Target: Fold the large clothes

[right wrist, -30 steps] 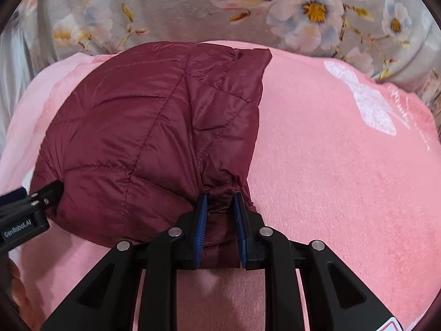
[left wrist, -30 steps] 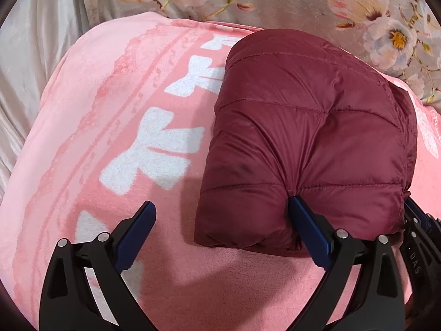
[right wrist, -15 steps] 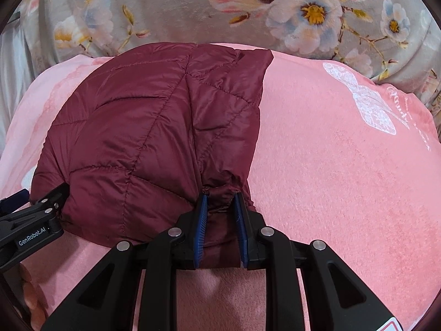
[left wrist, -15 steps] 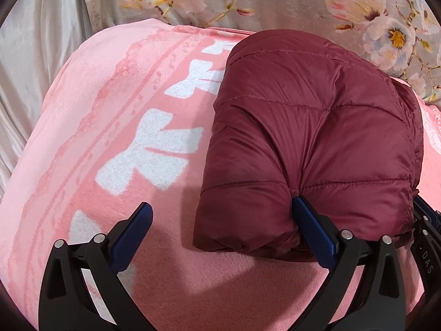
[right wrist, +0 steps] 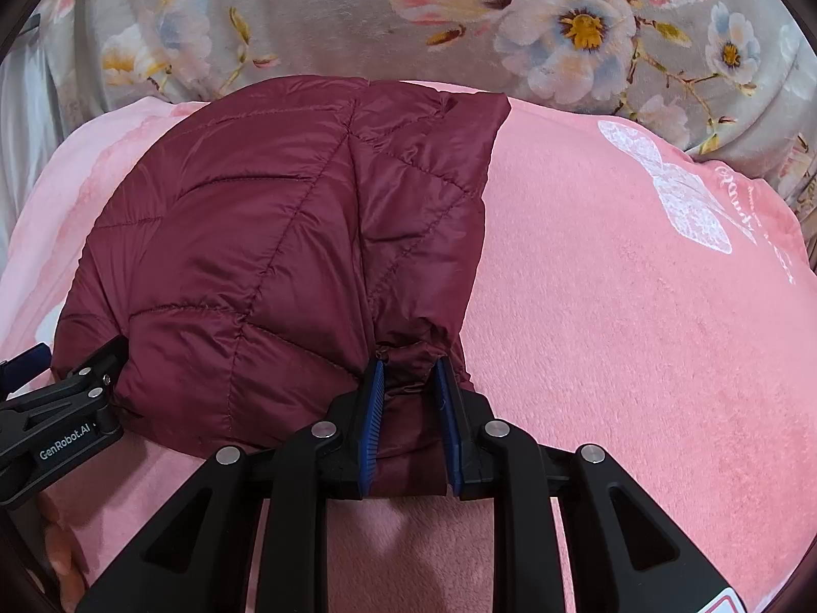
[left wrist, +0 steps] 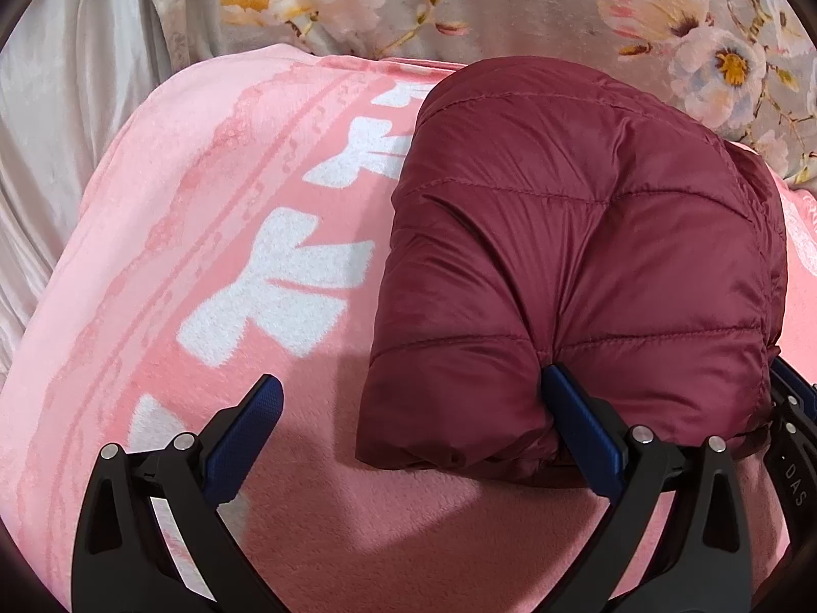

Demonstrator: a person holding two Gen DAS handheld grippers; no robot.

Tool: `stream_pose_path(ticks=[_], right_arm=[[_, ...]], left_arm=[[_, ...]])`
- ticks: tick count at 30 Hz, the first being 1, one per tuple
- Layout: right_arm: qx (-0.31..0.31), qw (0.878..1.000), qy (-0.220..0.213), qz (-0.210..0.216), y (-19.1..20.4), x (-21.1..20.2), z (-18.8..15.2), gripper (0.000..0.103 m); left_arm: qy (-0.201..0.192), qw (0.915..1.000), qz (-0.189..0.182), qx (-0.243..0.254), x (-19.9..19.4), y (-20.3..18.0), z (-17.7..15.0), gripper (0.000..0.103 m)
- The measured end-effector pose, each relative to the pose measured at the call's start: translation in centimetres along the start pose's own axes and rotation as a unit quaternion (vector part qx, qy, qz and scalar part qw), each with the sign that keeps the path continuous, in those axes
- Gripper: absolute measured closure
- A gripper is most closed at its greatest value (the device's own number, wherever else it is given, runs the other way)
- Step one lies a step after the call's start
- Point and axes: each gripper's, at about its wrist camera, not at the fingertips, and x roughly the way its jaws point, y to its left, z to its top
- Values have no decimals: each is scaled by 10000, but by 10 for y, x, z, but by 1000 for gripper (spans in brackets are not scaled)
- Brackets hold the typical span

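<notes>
While the folded jacket [left wrist: 587, 265] lies on the pink blanket [left wrist: 204, 235] near its far edge, the right claw [right wrist: 408, 393] pinches the jacket's near hem. Left claw [left wrist: 408, 408] is spread wide; its right pad touches the near hem, its left pad is clear.

Maroon quilted puffer jacket [left wrist: 587, 265] folded into a compact, puffy bundle, shiny fabric with stitched diagonal quilting lines, lying flat on the pink blanket [left wrist: 214, 214], its far edge near the blanket's far border, near corner bunched
</notes>
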Motion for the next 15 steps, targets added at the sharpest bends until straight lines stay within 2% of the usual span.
stream_pose_path(ticks=[8, 11, 13, 14, 15], right_arm=[[13, 10000, -8, 13, 0, 0, 0, 83], [179, 9997, -68, 162, -6, -3, 1, 82], [333, 9990, -177, 222, -12, -8, 1, 77], [375, 9989, -236, 150, -15, -13, 0, 69], [366, 9989, -299, -15, -16, -19, -3, 54]], left_arm=[[-97, 9999, 37, 0, -4, -1, -2, 5], [-200, 9998, 73, 2, -10, -1, -3, 5], [-296, 9995, 99, 20, -14, -1, -4, 5], [-337, 9994, 106, 29, -17, 0, -5, 5], [-386, 9992, 115, 45, -20, 0, -7, 5]])
